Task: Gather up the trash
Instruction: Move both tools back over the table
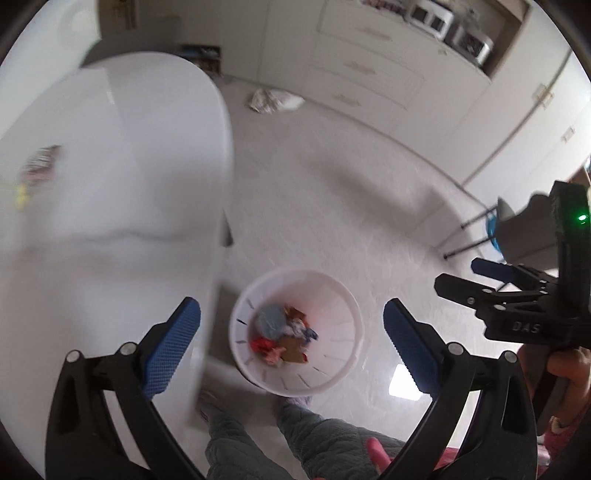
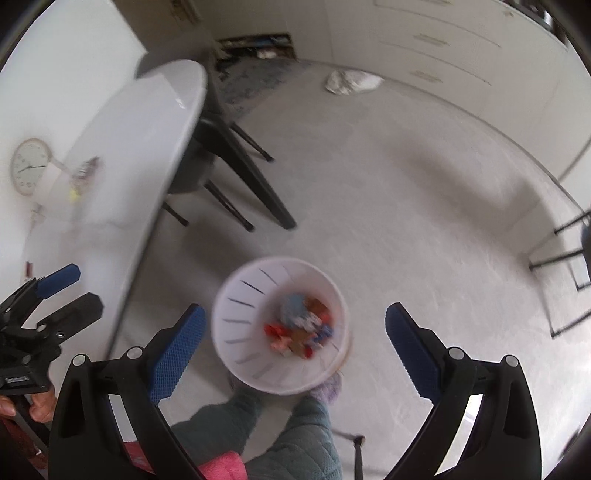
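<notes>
Glossy white tabletop (image 1: 110, 166), slotted plastic bin (image 1: 343, 295), quilted trousers (image 1: 325, 439)

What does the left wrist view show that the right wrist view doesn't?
Only the left wrist view: appliances in a cabinet niche, and the right gripper from the side.

Only the right wrist view: a wall clock, black chair legs, and the left gripper from the side.

Both: the white bin with trash inside, the white table, a crumpled bag on the floor.
</notes>
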Demonstrator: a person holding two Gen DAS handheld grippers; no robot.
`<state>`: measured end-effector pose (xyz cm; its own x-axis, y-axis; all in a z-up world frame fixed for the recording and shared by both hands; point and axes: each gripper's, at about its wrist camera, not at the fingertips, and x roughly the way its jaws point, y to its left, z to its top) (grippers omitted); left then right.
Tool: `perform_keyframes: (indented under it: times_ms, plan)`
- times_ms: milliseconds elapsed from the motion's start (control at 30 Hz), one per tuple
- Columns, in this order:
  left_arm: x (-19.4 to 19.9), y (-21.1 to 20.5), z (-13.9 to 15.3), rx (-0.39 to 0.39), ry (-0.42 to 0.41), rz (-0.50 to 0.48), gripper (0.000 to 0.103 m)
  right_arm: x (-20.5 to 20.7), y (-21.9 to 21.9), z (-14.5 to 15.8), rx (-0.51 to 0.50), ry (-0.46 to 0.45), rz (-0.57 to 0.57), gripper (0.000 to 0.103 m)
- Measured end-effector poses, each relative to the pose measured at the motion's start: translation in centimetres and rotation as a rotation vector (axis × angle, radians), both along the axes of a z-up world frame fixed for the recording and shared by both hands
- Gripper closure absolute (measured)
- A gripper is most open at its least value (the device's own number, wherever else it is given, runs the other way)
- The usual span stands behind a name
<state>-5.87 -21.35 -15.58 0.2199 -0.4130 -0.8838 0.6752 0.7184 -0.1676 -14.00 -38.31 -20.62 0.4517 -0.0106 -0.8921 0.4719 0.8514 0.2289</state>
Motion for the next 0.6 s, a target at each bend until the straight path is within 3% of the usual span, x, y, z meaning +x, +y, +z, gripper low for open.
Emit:
perform_keyframes:
  times_ms: [133, 367, 600]
  plan:
    - [1.9, 4.4, 2.8, -0.014, -0.066, 0.089, 0.008, 3.5, 3.0, 1.7, 0.013, -0.059, 0.072, 0.005]
    - [6.2, 15.0, 5.1, 0.007, -0.128, 0.292, 0.008, 12.4, 11.2, 3.3, -0.008, -0.100, 0.336, 0.004]
    - [9.9, 24.4, 5.0, 0.033, -0.126, 0.479, 0.008, 23.6, 22.6, 5.2, -0.240, -0.103, 0.857, 0.004]
